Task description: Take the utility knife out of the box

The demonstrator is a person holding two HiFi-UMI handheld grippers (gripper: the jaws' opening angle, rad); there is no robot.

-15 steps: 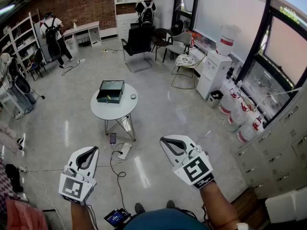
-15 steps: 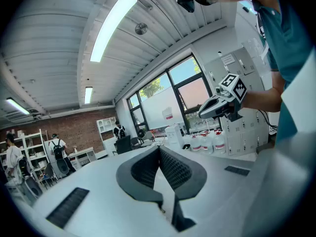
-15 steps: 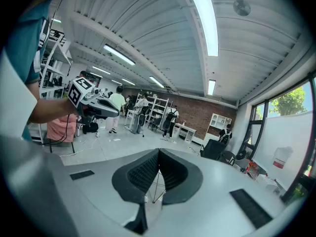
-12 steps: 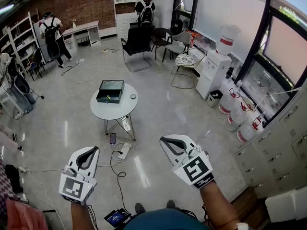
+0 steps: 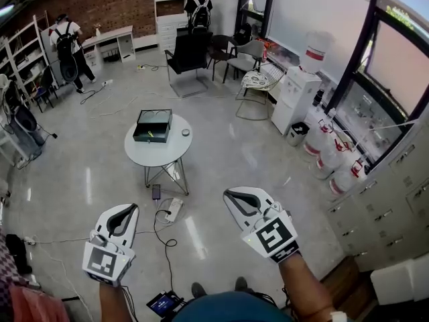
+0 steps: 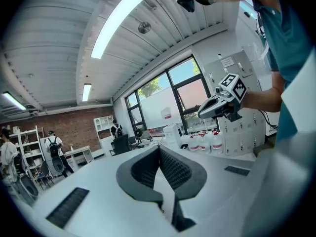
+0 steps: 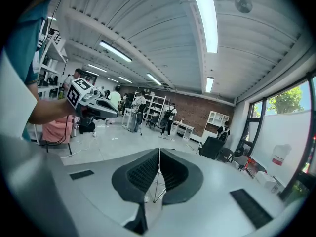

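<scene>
A black box (image 5: 148, 140) stands open on a small round white table (image 5: 163, 155) across the floor, far ahead of both grippers. Something yellow (image 5: 153, 133) lies inside it; it is too small to tell whether it is the utility knife. My left gripper (image 5: 128, 209) hangs low at the left, jaws shut and empty. My right gripper (image 5: 230, 194) is held at the right, also shut on nothing. In the left gripper view the pads (image 6: 173, 168) meet at the tip, and the right gripper (image 6: 217, 105) shows beyond. The right gripper view shows closed pads (image 7: 143, 172) and the left gripper (image 7: 96, 107).
Cables and a power strip (image 5: 173, 210) lie on the floor between me and the table. A small round object (image 5: 186, 132) sits on the table. Chairs (image 5: 184, 56), a water dispenser (image 5: 295, 99), water bottles (image 5: 335, 159) and cabinets (image 5: 395, 206) line the right side. People stand at the back wall.
The room has slid slightly up in the head view as the camera shifted. Both grippers keep the same place and stay shut.
</scene>
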